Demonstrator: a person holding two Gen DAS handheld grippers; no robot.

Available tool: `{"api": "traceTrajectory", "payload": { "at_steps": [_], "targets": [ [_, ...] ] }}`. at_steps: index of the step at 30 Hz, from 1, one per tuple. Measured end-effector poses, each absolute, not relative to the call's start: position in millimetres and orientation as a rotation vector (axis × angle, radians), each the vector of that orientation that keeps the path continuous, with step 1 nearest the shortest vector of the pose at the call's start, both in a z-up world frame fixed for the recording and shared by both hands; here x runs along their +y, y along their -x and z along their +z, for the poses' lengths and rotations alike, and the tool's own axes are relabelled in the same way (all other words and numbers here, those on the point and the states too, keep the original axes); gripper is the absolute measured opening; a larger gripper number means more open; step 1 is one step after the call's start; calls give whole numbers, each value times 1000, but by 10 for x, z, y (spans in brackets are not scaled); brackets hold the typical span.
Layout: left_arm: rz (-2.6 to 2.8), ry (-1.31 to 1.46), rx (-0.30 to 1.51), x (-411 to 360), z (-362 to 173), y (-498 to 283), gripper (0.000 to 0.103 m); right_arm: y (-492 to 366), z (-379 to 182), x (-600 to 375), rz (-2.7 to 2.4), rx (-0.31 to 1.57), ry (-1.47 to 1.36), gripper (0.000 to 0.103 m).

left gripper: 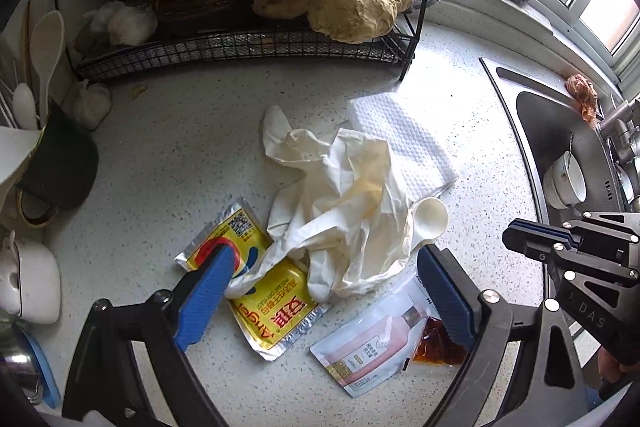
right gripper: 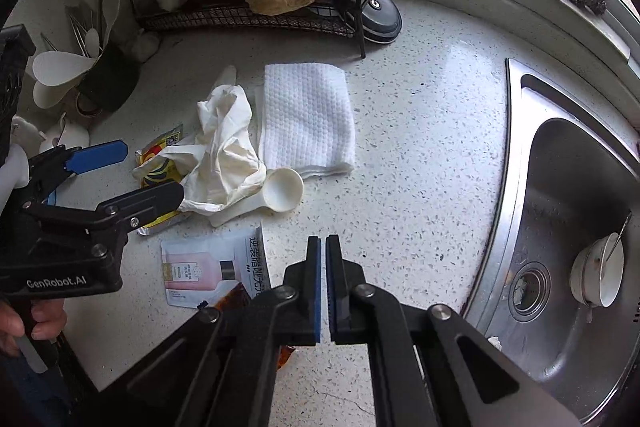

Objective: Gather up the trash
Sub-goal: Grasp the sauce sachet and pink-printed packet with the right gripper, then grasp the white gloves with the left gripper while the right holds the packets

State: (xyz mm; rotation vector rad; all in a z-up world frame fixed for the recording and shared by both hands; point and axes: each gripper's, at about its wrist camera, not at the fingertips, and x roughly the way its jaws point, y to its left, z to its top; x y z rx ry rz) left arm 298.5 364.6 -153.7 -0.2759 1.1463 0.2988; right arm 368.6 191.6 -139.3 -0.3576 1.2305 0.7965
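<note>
Trash lies on the speckled counter: crumpled cream gloves point(left gripper: 344, 211) point(right gripper: 224, 155), a yellow foil packet point(left gripper: 272, 307) point(right gripper: 160, 155), a white-pink sachet point(left gripper: 368, 347) point(right gripper: 200, 271), a sauce packet point(left gripper: 434, 345), a white plastic scoop point(left gripper: 430, 217) point(right gripper: 280, 189) and a folded paper towel point(left gripper: 404, 143) point(right gripper: 306, 119). My left gripper point(left gripper: 324, 259) is open, its fingers on either side of the gloves just above the counter. My right gripper point(right gripper: 323, 247) is shut and empty, over the counter right of the sachet; it also shows in the left wrist view point(left gripper: 516, 233).
A black wire rack point(left gripper: 240, 47) with ginger and garlic stands at the back. A utensil holder point(left gripper: 56, 163) and white cups point(left gripper: 32, 279) stand at left. A steel sink point(right gripper: 568, 227) at right holds a bowl point(right gripper: 600, 275).
</note>
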Motion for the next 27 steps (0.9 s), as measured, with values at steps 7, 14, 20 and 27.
{"api": "traceTrajectory", "payload": {
  "at_steps": [7, 14, 20, 27],
  "targets": [
    [224, 263, 1168, 3708, -1706, -3327, 92, -3887, -1482, 1890, 708, 1265, 323, 16],
    [188, 282, 1188, 3711, -1868, -3474, 45, -3986, -1568, 1876, 673, 1286, 334, 16],
    [210, 295, 1157, 3660, -1824, -3370, 10, -4042, -1587, 1891, 683, 1296, 330, 18],
    [250, 293, 1102, 3606, -1577, -3080, 6, -3883, -1480, 1976, 758, 1266, 326, 35]
  ]
}}
